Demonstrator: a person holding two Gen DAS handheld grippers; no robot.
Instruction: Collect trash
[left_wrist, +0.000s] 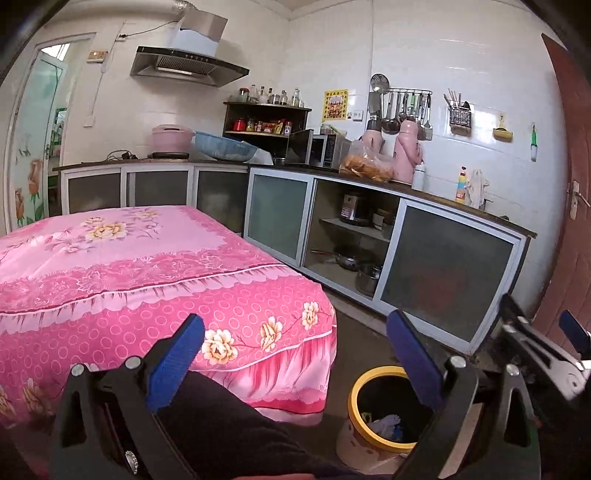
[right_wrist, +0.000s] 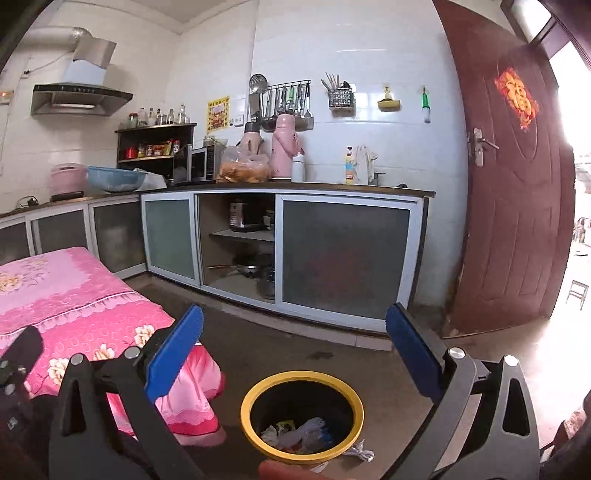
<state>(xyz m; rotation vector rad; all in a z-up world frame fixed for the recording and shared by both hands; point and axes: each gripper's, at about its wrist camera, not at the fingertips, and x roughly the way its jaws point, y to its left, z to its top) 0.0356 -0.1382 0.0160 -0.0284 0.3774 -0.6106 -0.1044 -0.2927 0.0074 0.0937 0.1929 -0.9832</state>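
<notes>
We see white tiled walls (right_wrist: 369, 55), a dark floor (right_wrist: 295, 354), an L-shaped surface (right_wrist: 295, 189) over glass-fronted cabinets (right_wrist: 343, 258), a pink-covered table (left_wrist: 129, 266) and an open brown door (right_wrist: 517, 203) letting in daylight.

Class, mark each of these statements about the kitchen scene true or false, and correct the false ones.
1. The trash bin has a yellow rim. True.
2. The bin is empty. False: crumpled trash lies inside it.
3. The right gripper has its jaws shut on a wrapper. False: the jaws stand wide open and hold nothing.
4. The table is covered with a pink floral cloth. True.
5. The left gripper has its jaws open. True.
6. The brown door is shut. False: it stands open, with daylight showing beside it.
</notes>
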